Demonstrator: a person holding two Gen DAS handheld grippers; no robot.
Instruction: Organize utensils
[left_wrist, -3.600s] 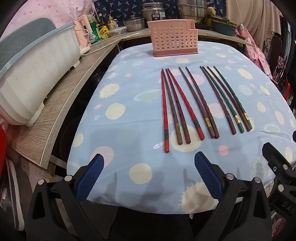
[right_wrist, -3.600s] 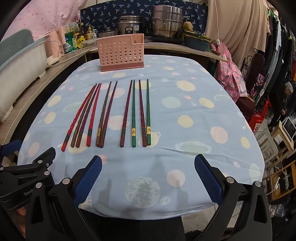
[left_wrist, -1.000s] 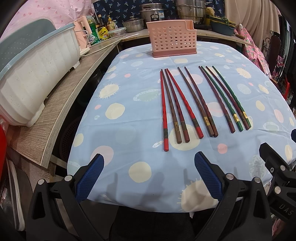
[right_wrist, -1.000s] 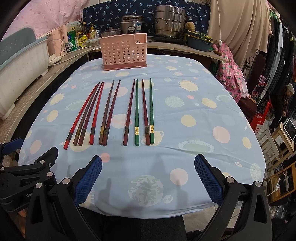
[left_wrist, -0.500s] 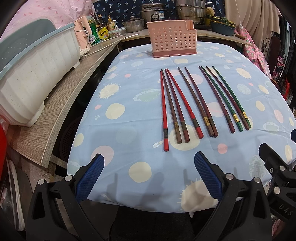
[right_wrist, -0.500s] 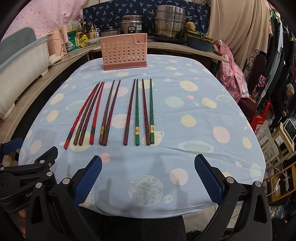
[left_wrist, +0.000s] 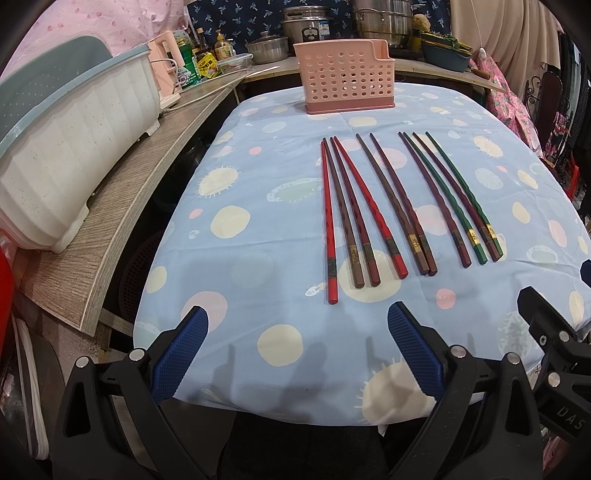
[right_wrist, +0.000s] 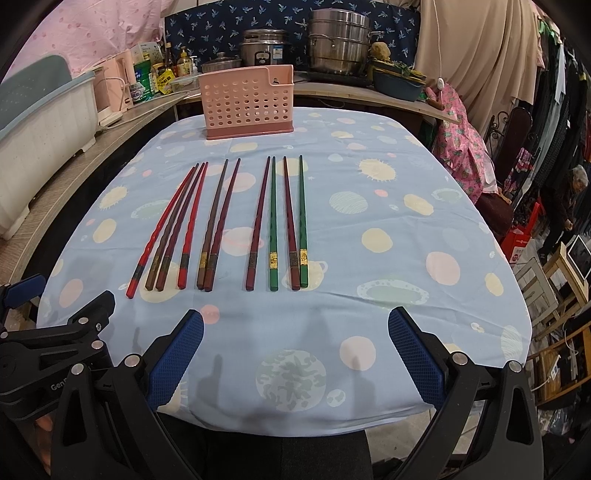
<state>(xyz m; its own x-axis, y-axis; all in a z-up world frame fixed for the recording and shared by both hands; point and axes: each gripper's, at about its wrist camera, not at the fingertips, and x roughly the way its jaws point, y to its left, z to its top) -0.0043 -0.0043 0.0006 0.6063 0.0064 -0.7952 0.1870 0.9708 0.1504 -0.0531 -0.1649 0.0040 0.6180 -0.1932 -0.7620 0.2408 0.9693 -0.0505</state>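
Several chopsticks lie side by side on the blue spotted tablecloth (left_wrist: 258, 206): red and brown ones (left_wrist: 347, 214) on the left, a brown pair (left_wrist: 397, 206) in the middle, maroon and green ones (left_wrist: 448, 199) on the right. They also show in the right wrist view (right_wrist: 221, 221). A pink perforated holder (left_wrist: 349, 81) stands upright at the table's far edge, also in the right wrist view (right_wrist: 249, 107). My left gripper (left_wrist: 295, 350) is open and empty at the near edge, short of the chopsticks. My right gripper (right_wrist: 295, 354) is open and empty beside it.
A white dish rack (left_wrist: 74, 147) sits on a wooden counter (left_wrist: 122, 221) to the left. Pots (right_wrist: 340, 40), bottles (right_wrist: 162, 70) and a blue basin (right_wrist: 399, 83) stand on the shelf behind the holder. Clothes, chairs and a person (right_wrist: 565, 206) are to the right.
Both grippers have edged slightly forward over the near table edge. The chopsticks and the holder have not moved.
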